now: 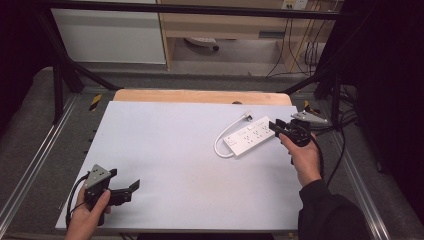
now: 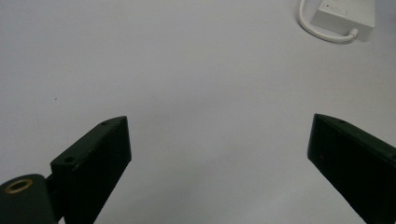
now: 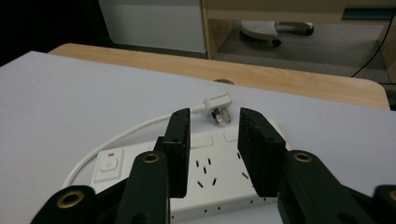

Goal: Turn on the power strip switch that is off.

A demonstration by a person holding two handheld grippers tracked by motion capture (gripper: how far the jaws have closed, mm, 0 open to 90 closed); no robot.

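Observation:
A white power strip (image 1: 250, 136) lies flat on the right half of the pale table (image 1: 175, 150), its white cable (image 1: 218, 142) looping round to a plug (image 1: 246, 116) behind it. My right gripper (image 1: 275, 127) hovers over the strip's right end. In the right gripper view the right gripper (image 3: 214, 114) has its jaws a narrow gap apart, with nothing between them; the power strip's sockets (image 3: 205, 172) and the plug (image 3: 218, 103) show below and beyond. My left gripper (image 1: 125, 179) rests at the front left corner. The left gripper (image 2: 219, 120) is wide open over bare table, with the power strip (image 2: 343, 16) far off.
A wooden board (image 1: 200, 96) runs along the table's far edge. Dark metal frame rails (image 1: 60, 85) flank both sides. Beyond the table stand a white cabinet (image 1: 110, 35) and a shelf unit, with cables (image 1: 295, 55) on the floor at the back right.

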